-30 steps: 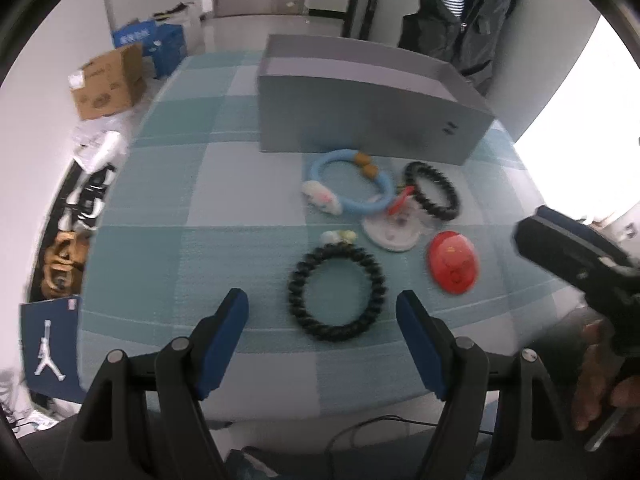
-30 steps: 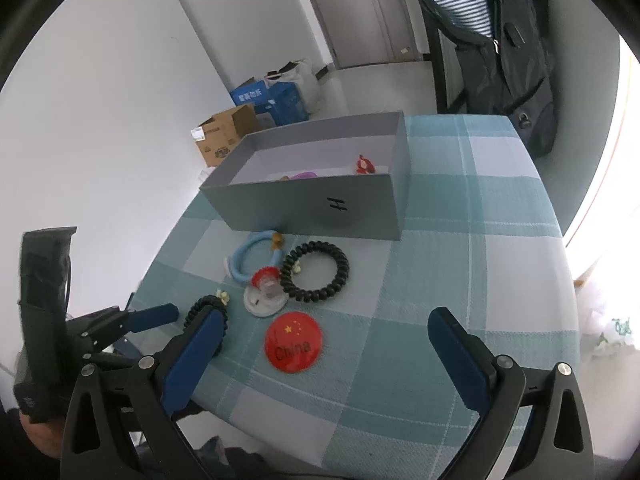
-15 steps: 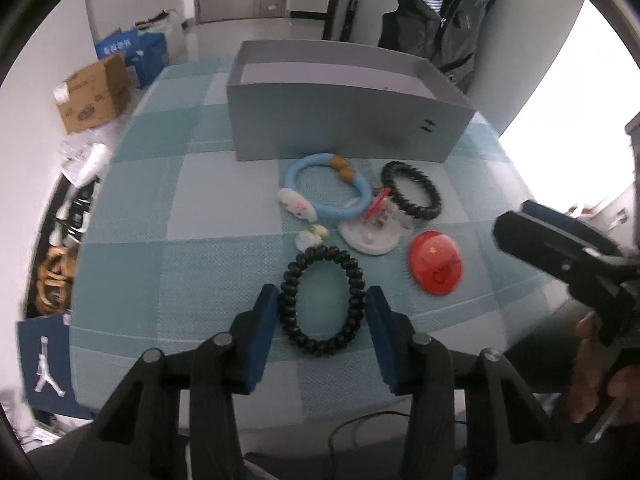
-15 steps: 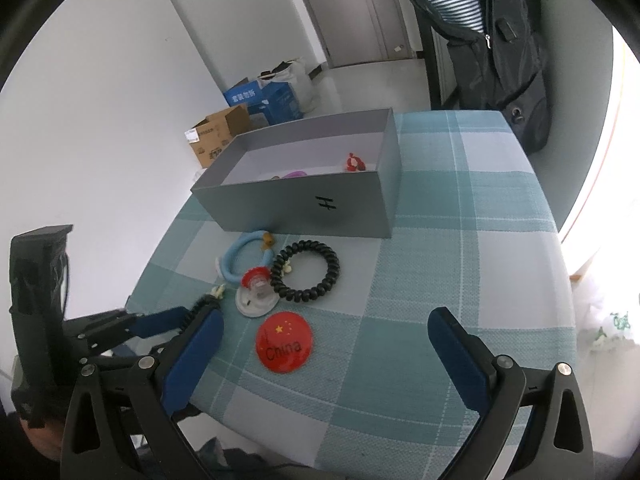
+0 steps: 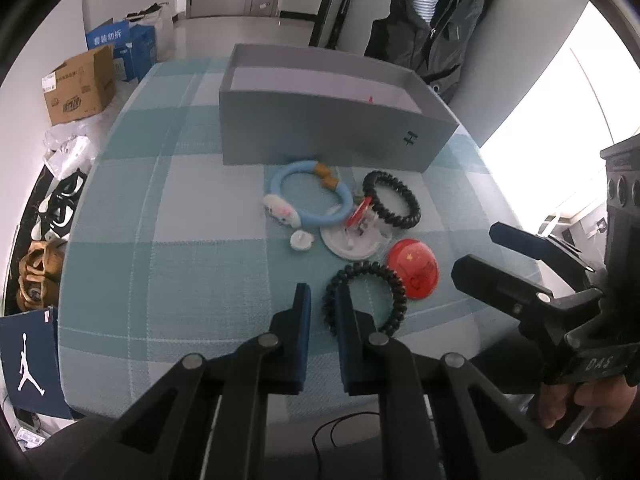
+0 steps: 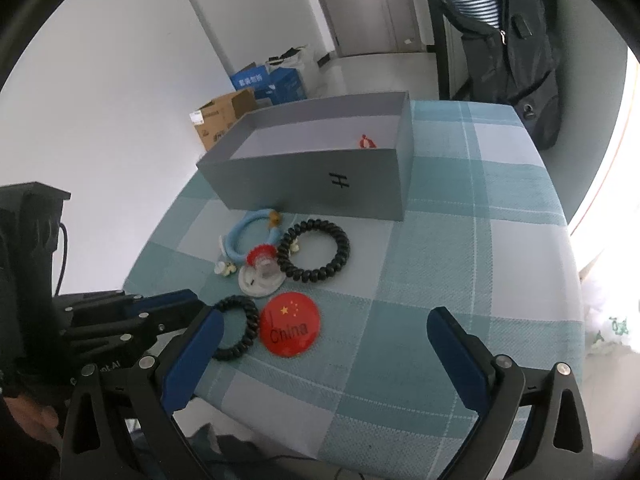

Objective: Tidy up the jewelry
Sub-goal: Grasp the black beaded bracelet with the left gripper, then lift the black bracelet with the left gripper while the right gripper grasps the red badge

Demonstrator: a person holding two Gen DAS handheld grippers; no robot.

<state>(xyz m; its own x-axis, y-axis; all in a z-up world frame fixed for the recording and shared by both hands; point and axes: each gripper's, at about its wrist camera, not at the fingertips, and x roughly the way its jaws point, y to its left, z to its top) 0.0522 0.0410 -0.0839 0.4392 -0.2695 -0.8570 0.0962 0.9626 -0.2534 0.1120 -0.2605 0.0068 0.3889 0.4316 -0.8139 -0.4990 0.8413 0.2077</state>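
Observation:
My left gripper (image 5: 323, 304) is shut on the left side of a black beaded bracelet (image 5: 390, 280), which lies near the table's front edge; it also shows in the right wrist view (image 6: 248, 330). A second black bracelet (image 5: 394, 200), a blue ring bracelet (image 5: 308, 196), a white disc with a red piece (image 5: 352, 236), a small white earring (image 5: 301, 240) and a red China badge (image 5: 416, 268) lie before the open grey box (image 5: 320, 136). My right gripper (image 6: 320, 344) is open and empty above the front edge, over the badge (image 6: 290, 330).
The grey box (image 6: 320, 176) holds a small red item (image 6: 366, 142) at its right end. The table has a teal checked cloth (image 5: 180, 240). Cardboard boxes (image 5: 78, 84) and shoes lie on the floor to the left. A dark jacket (image 5: 436, 20) hangs behind the table.
My left gripper closed from wide open onto the near black bracelet's left side, and the bracelet shifted right toward the badge. My right gripper stayed open and moved little.

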